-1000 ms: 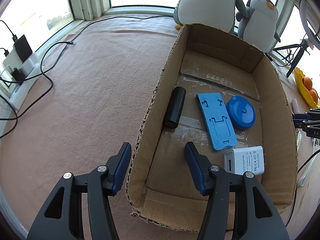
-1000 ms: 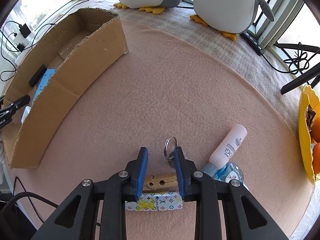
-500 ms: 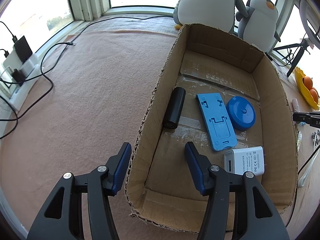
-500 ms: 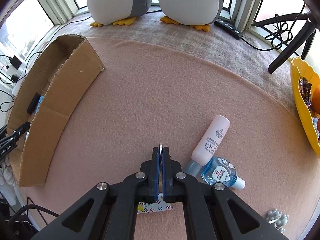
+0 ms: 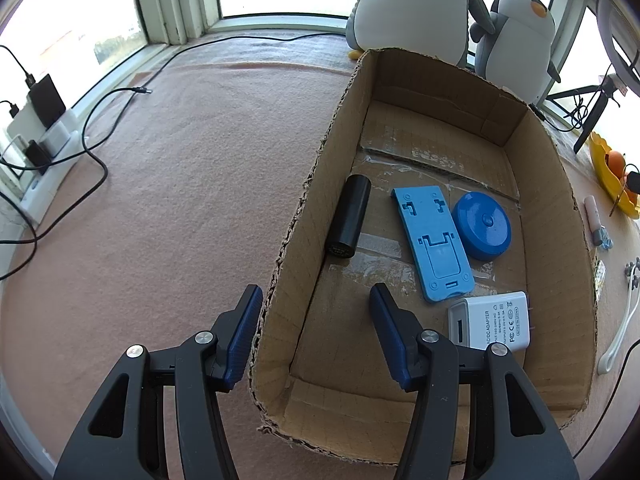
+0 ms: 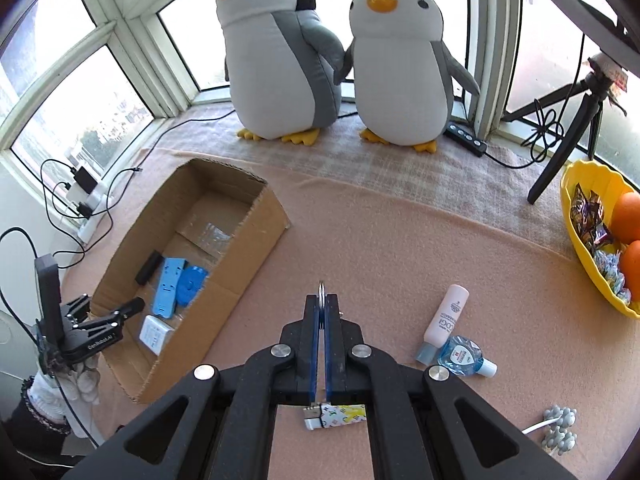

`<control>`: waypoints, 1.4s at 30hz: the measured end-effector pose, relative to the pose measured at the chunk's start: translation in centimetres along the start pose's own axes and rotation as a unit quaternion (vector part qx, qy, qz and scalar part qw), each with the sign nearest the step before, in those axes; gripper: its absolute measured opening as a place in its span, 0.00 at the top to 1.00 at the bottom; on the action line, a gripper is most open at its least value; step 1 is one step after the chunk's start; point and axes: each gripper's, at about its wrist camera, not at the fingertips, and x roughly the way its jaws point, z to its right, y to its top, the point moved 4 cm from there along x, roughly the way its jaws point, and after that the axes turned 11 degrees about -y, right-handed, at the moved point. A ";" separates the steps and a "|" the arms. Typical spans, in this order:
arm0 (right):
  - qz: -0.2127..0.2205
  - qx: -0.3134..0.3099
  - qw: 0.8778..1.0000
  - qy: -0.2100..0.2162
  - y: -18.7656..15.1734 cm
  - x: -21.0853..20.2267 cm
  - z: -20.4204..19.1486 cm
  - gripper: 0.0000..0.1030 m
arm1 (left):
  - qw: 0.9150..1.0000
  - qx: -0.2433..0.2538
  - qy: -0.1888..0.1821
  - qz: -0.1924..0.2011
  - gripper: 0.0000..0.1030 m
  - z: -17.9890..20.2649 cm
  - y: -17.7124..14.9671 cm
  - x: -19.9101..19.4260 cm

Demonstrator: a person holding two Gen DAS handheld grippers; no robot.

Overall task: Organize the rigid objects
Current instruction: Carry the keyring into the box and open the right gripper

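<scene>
Right hand-held gripper [image 6: 322, 300]: fingers pressed together on a metal key ring [image 6: 321, 289], whose rim projects just past the fingertips; it is raised above the pink surface [image 6: 400, 248]. Left hand-held gripper [image 5: 316, 304]: fingers spread wide, one on each side of the near-left wall of the cardboard box [image 5: 560, 264], holding nothing.

Box contents, lying flat on the floor of the box:
- black cylinder [image 5: 348, 216], along the left wall
- blue phone stand [image 5: 432, 240], beside the cylinder
- blue round disc [image 5: 482, 226], just beside the stand
- white power adapter [image 5: 490, 322], nearest the camera

Items on the surface outside the box (right wrist view): pink tube [image 6: 446, 316], small blue bottle [image 6: 464, 354] touching it, patterned lighter [image 6: 336, 416] below the right hand-held gripper
</scene>
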 end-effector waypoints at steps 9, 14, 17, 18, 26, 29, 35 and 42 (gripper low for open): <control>0.033 -0.015 0.998 0.054 1.7 -1.9 -6.2 0.98 | 1.000 0.003 0.002 0.002 0.45 0.2 0.0 0.0; 0.034 -0.022 0.996 0.074 1.9 -1.6 -8.9 0.98 | 1.000 0.004 0.002 0.003 0.45 0.2 0.0 0.1; 0.034 -0.025 0.996 0.080 1.8 -1.1 -10.5 0.98 | 1.000 0.003 0.001 0.004 0.45 0.2 0.0 0.0; 0.032 -0.021 0.996 0.086 1.7 -0.9 -10.9 0.98 | 1.000 0.002 0.001 0.004 0.45 0.2 0.0 0.0; 0.019 -0.028 0.995 0.093 0.9 1.1 -15.0 0.98 | 1.000 0.003 0.001 0.004 0.45 0.2 0.0 0.0; 0.016 -0.036 0.996 0.084 0.4 1.6 -16.2 0.98 | 1.000 0.003 0.001 0.004 0.45 0.2 0.0 0.0; 0.007 -0.052 0.996 0.077 -0.6 2.5 -17.7 0.98 | 1.000 0.003 0.001 0.004 0.45 0.2 0.0 0.0; 0.004 -0.058 0.996 0.068 -0.7 2.6 -18.0 0.98 | 1.000 0.003 0.001 0.004 0.45 0.2 0.0 0.0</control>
